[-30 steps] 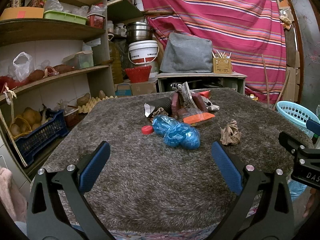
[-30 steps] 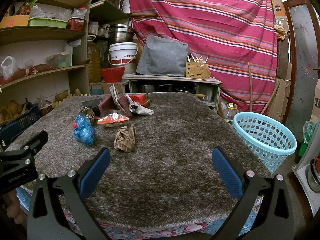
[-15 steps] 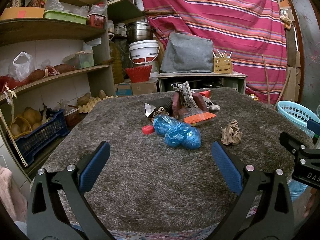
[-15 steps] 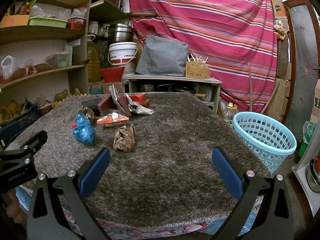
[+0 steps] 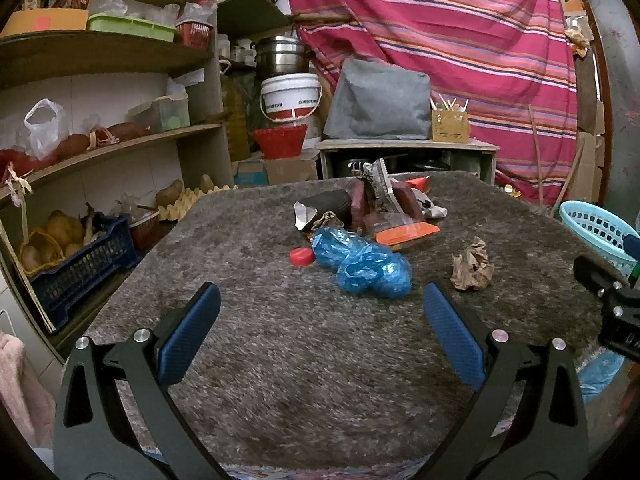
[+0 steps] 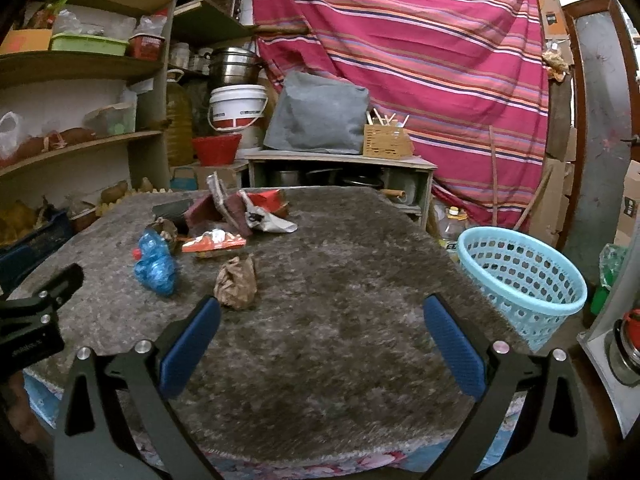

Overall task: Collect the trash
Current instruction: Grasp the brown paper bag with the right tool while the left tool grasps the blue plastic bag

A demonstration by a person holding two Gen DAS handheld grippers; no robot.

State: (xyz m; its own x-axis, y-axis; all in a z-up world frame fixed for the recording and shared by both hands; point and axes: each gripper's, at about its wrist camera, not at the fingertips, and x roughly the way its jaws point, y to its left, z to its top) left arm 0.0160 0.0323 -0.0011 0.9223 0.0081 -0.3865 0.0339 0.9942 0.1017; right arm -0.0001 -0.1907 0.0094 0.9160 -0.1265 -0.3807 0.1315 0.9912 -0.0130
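Trash lies on a grey shaggy table [image 5: 280,352]: a crumpled blue plastic bag [image 5: 362,262], a red bottle cap [image 5: 301,257], a crumpled brown paper ball [image 5: 472,266], an orange wrapper [image 5: 408,234] and a pile of dark wrappers [image 5: 372,200] behind. My left gripper [image 5: 320,320] is open and empty, short of the blue bag. My right gripper [image 6: 320,328] is open and empty; the paper ball [image 6: 236,282] sits just beyond its left finger. The blue bag [image 6: 156,266] lies further left. A light blue basket [image 6: 520,276] stands right of the table.
Shelves [image 5: 100,152] with crates, potatoes and bags stand to the left. A low cabinet [image 6: 340,172] with a grey cover, a white bucket [image 5: 290,96] and a striped red curtain [image 6: 400,40] are behind the table. The basket's edge [image 5: 596,228] shows at the left view's right side.
Both grippers have crept slightly forward toward the trash; both stay open and empty. Nothing on the table has moved.
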